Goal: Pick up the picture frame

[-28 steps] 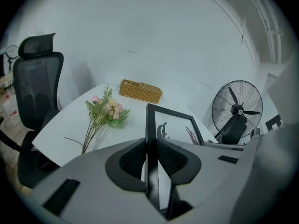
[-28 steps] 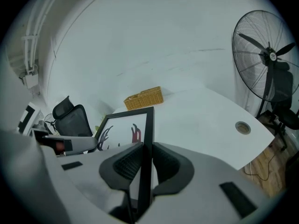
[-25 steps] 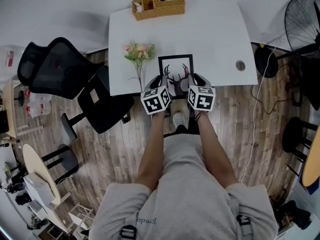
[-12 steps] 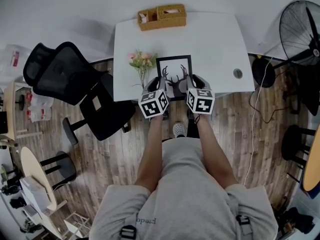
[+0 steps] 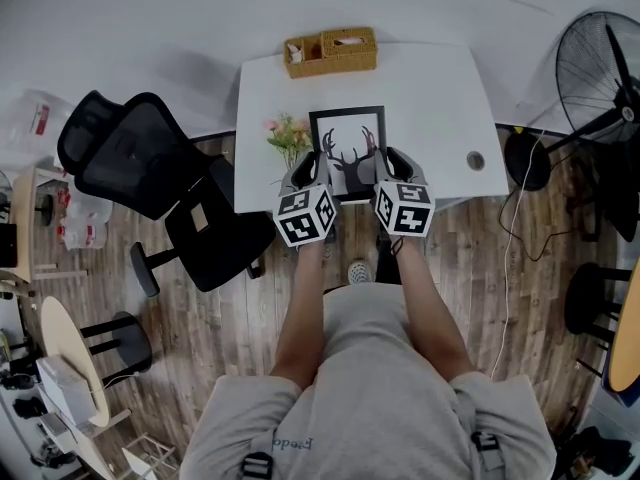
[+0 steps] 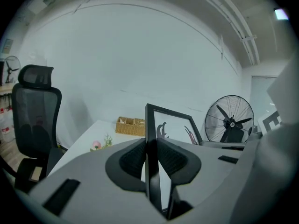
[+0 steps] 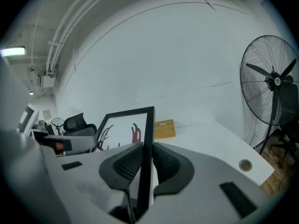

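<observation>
as it hangs over the near part of the white rectangular surface (image 5: 430,78), the black-rimmed picture frame with a dark antler print on white (image 5: 347,153) is gripped from both sides. the left gripper (image 5: 312,171) has its jaws clenched on the frame's left rail. in the left gripper view the dark ribbed pads press on either face of the thin black edge, which runs straight up between them. the right gripper (image 5: 391,168) does the same on the right rail, its jaws grasping the frame's edge with both pads against it. the frame is held above the surface with its far side tipped upward. in both gripper views the surface lies below and beyond it.

at the far edge of the surface stands a woven tan basket with two compartments (image 5: 330,51). a small spray of pink flowers with green stems (image 5: 287,133) is on the surface just left of the frame, near the left gripper. a small round grey cap (image 5: 475,159) is set into the surface toward its right near corner. a black mesh office chair (image 5: 130,158) stands on the wood-plank floor (image 5: 250,298) to the left of the surface. a black round standing fan (image 5: 600,68) is off to the right, well apart from the frame.
</observation>
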A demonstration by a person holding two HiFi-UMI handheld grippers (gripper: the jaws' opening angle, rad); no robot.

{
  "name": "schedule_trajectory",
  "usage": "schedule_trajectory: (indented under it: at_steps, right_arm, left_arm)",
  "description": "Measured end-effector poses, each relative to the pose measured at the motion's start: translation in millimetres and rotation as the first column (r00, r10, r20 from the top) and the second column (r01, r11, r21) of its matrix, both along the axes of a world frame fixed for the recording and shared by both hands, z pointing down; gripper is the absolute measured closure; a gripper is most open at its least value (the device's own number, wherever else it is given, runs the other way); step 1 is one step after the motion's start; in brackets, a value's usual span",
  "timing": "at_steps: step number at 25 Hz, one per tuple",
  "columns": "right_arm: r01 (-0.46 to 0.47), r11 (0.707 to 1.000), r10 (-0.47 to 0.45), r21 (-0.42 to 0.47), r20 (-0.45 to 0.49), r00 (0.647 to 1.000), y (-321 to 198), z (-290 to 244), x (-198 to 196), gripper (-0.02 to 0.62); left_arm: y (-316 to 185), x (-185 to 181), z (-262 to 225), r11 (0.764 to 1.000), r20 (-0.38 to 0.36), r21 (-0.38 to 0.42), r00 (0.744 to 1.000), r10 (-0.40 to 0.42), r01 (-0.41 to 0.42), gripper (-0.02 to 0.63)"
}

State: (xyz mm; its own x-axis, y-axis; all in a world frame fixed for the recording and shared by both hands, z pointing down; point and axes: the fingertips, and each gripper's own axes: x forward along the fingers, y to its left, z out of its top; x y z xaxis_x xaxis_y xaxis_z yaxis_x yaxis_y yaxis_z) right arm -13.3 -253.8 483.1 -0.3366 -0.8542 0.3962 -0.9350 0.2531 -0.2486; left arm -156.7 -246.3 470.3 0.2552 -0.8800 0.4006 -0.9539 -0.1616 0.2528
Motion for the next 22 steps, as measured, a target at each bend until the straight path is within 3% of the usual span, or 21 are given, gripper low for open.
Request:
schedule_trajectory:
  at_steps: [10, 22]
  right_arm:
    - [0.020, 0.996, -0.020, 0.092, -0.006, 1.000, 14.7, -26.9, 5.3, 0.522]
    - [0.048, 0.991, -0.048, 0.124, -0.007, 0.999, 13.4, -41.5, 4.1, 0.522]
  left_arm:
    - [15.4, 5.6, -26.2, 0.996, 0.002, 0.090, 1.000, 0.030, -0.030, 0.515]
    - [19.2, 4.8, -36.6, 0.993, 0.004, 0.114, 1.000, 0.009, -0.009, 0.515]
